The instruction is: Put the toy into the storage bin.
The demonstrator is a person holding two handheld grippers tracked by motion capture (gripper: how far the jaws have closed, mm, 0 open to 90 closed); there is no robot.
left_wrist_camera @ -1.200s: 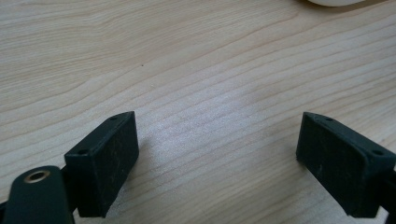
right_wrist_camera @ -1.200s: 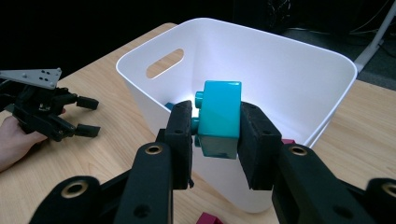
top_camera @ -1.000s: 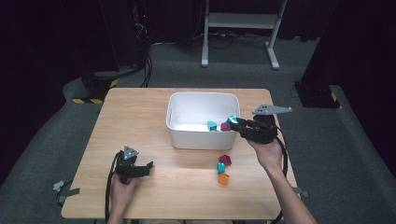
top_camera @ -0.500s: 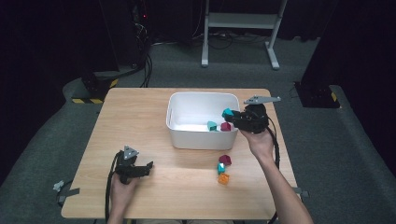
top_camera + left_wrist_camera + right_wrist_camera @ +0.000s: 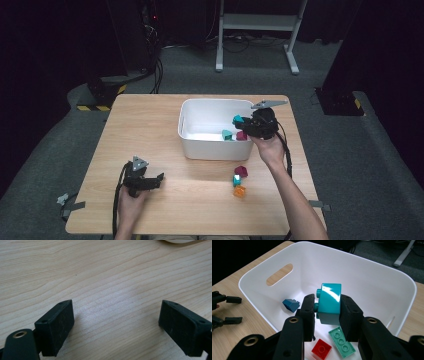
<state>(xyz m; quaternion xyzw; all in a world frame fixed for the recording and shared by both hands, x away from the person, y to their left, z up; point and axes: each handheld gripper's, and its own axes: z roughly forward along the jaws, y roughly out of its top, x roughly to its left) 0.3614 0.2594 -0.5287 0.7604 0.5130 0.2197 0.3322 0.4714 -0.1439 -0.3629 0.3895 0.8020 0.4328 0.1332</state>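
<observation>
My right gripper [image 5: 241,122] hovers over the right side of the white bin [image 5: 200,104], shut on a teal brick [image 5: 238,119]. In the right gripper view the pads [image 5: 309,310] press both sides of this teal brick [image 5: 329,302], above the bin's inside [image 5: 367,277]. On the bin floor lie a dark blue brick [image 5: 291,304], a red brick [image 5: 321,349] and a mint green flat brick [image 5: 341,342]. My left gripper [image 5: 152,181] rests low on the table's front left, open. Bare wood lies between its jaws [image 5: 115,322].
A maroon brick [image 5: 241,171], a small teal brick [image 5: 236,179] and an orange brick [image 5: 240,191] lie on the wooden table [image 5: 150,130] in front of the bin's right corner. Dark floor, cables and a metal stand [image 5: 260,30] surround the table.
My right gripper has carried the teal brick left and away from the person, from the bin's right rim to above its inside. The left gripper has stayed put.
</observation>
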